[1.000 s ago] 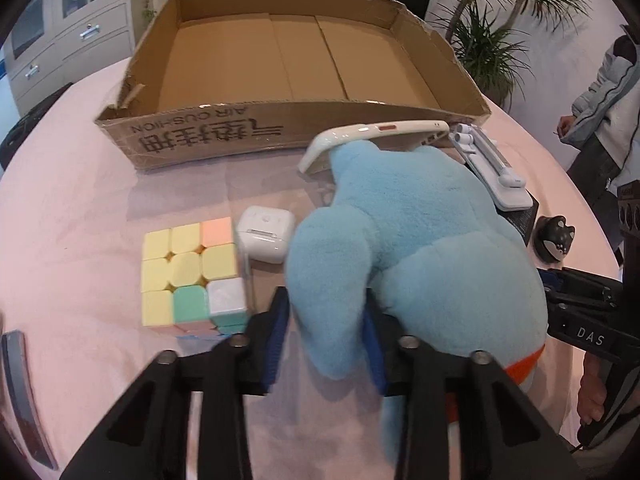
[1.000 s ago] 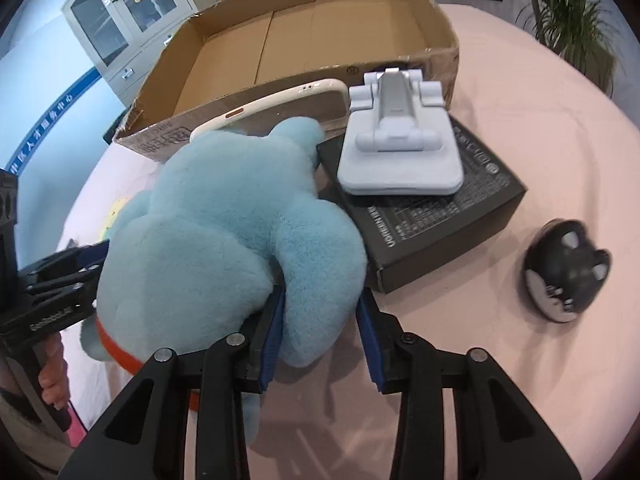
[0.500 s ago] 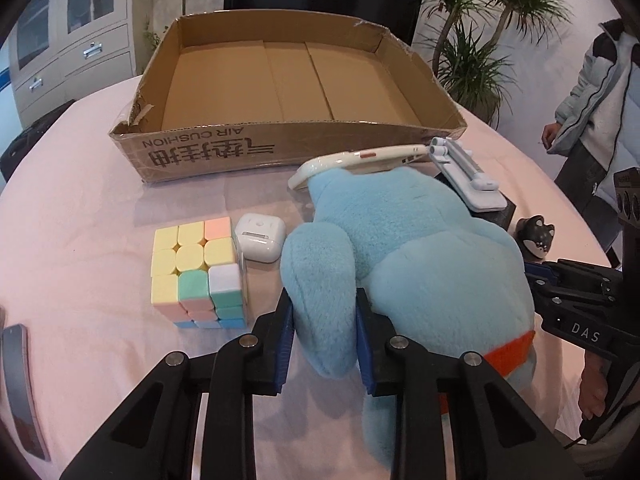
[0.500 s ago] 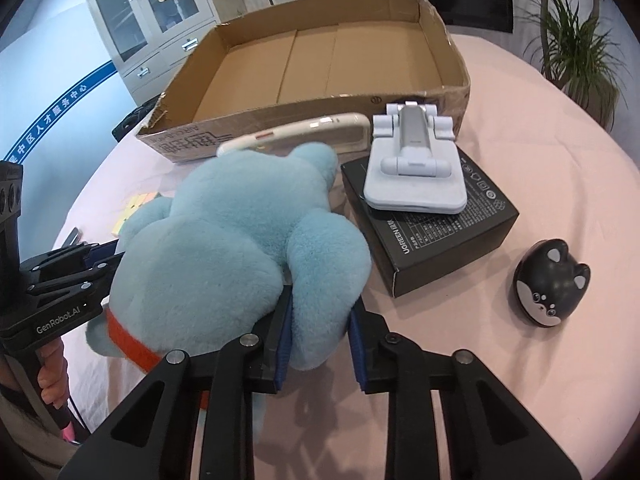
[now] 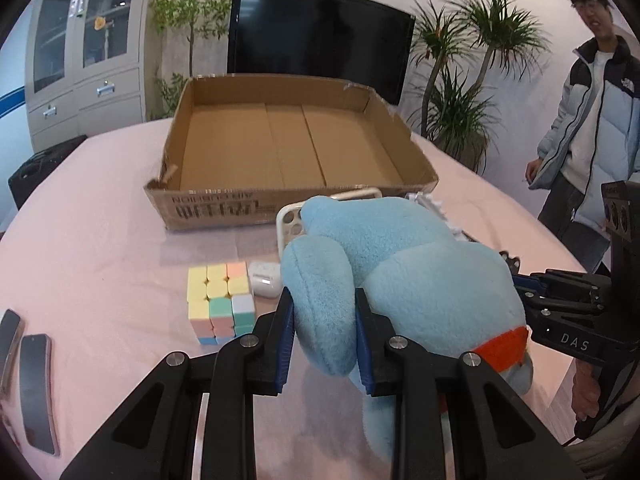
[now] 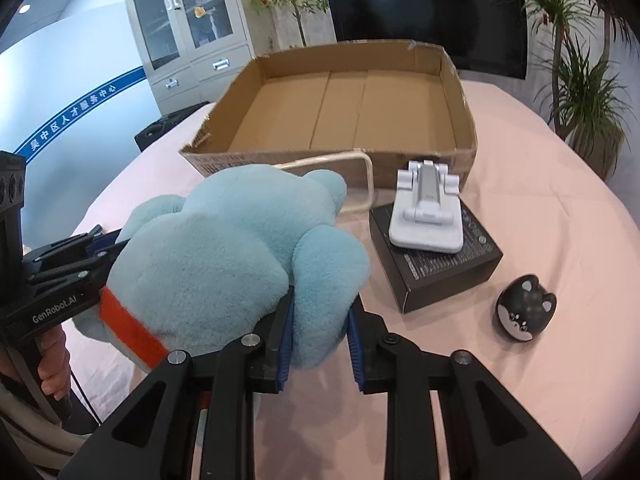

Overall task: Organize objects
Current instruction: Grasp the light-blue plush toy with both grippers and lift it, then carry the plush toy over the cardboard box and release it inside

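A blue plush toy with an orange collar hangs between both grippers, lifted above the pink table. My left gripper is shut on one of its limbs. My right gripper is shut on another limb of the plush toy. An open, empty cardboard box stands behind it, also in the right wrist view. A pastel puzzle cube and a white earbud case lie on the table at the left.
A white phone case leans at the box front. A white folding stand sits on a black box, with a black cat-faced toy at the right. Two phones lie at the far left. A person stands at the right.
Both grippers have closed tighter on the plush limbs and risen, lifting the plush off the table. The views now look from higher up and further back from the box.
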A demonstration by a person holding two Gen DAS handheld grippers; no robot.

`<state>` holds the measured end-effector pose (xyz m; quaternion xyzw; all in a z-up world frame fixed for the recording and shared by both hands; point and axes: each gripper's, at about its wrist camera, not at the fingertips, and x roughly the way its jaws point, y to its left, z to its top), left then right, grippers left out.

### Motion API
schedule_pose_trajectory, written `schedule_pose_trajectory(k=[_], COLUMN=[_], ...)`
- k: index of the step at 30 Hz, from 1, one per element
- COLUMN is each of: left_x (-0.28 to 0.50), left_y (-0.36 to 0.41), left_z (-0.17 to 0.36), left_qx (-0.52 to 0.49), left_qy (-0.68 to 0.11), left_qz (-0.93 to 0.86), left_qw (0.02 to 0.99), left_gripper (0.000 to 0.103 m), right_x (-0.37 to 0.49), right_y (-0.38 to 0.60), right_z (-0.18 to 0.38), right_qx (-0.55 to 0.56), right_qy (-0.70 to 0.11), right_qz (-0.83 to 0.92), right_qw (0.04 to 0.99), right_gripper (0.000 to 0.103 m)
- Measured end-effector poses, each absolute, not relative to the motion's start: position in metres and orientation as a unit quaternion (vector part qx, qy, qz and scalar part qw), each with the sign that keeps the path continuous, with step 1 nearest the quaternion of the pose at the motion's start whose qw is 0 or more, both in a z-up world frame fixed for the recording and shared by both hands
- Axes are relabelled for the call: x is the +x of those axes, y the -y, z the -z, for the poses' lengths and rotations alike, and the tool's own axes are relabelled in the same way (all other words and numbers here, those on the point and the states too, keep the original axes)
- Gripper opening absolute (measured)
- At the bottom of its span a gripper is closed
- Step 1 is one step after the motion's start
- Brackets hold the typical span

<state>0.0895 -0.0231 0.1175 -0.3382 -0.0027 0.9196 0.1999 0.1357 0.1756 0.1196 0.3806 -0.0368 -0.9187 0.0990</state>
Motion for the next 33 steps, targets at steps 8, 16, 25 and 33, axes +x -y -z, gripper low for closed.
schedule_pose_trajectory(k=[8,16,25,33], left_x=[0.09,0.053,0.016,-0.02], left_y=[0.025,0.019,0.02,0.018], left_z=[-0.143,-0.143,-0.152,-0.168], left_qx=[-0.297,-0.311,-0.305,-0.287], left_qy=[0.005,-0.001,-0.008,-0.009], left_qz=[-0.933,-0.932,-0.938,-0.946], left_qw=[0.202,0.185,0.164,0.152], left_gripper=[0.024,0.024,0.023,0.023], right_x=[0.135,0.102,0.067,0.037], right_y=[-0.174,-0.176,-0.166,-0.159], right_z=[-0.137,-0.141,-0.151,-0.166], right_qx=[0.346,0.339,0.325,0.304], right_qy=[0.029,0.019,-0.006,-0.03], right_qz=[0.931,0.935,0.941,0.948], right_qw=[0.108,0.102,0.096,0.085], right_gripper=[0.022,0.022,0.022,0.022])
